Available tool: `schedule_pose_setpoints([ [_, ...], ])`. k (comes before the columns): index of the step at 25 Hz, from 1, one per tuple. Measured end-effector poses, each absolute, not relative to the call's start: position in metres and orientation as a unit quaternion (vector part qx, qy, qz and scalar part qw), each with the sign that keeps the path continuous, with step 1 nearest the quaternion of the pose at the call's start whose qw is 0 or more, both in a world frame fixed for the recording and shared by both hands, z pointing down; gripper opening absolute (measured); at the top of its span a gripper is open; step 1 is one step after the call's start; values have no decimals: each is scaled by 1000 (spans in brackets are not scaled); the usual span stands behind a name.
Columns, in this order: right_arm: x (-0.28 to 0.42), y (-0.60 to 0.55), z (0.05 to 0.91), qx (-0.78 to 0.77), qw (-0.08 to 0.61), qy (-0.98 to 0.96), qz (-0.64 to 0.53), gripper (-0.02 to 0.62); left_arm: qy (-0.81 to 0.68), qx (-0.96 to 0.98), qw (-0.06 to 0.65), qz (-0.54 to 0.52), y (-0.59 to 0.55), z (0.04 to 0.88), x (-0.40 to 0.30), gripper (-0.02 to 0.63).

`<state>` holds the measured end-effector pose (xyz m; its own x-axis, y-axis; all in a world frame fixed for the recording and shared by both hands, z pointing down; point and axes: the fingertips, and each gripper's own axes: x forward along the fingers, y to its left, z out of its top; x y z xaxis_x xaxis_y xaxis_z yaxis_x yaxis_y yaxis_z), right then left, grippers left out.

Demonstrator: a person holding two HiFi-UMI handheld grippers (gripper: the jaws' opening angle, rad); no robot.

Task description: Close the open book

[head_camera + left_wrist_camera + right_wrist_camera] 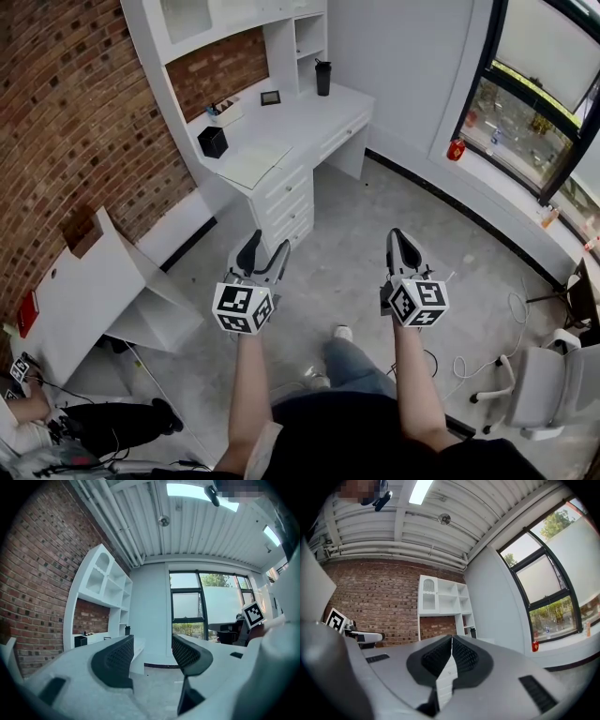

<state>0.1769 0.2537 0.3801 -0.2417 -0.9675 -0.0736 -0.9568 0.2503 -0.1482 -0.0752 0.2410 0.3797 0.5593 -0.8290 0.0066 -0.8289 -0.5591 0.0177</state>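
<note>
Pale flat book [253,165] lies far off on the white counter with drawers [314,117].
Grey left gripper [265,255]: jaws wide apart, nothing between them; grey right gripper [403,244]: jaws pressed together, empty.

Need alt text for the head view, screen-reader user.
A standing person holds two grippers out over a grey floor, both empty: the left gripper with jaws apart, the right gripper with jaws together. Ahead, a white desk against a brick wall carries what looks like the open book.
</note>
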Motion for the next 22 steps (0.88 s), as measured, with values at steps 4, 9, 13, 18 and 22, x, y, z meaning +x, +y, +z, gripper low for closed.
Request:
schedule_pose_setpoints([
  [4, 175, 237, 371, -610, 83, 788, -26, -2, -468, 883, -4, -9, 224, 367, -77, 225],
  [9, 175, 203, 357, -607, 95, 789, -10, -2, -473, 881, -21, -17, 195, 356, -82, 227],
  [13, 177, 171, 352, -602, 106, 791, 1, -2, -480, 877, -33, -23, 167, 352, -82, 227],
  [18, 179, 110, 365, -588, 108, 802, 1, -2, -493, 869, -35, -22, 116, 367, -80, 225],
  [22, 183, 41, 383, -577, 97, 811, -17, -2, -517, 856, -16, -19, 55, 385, -82, 225],
])
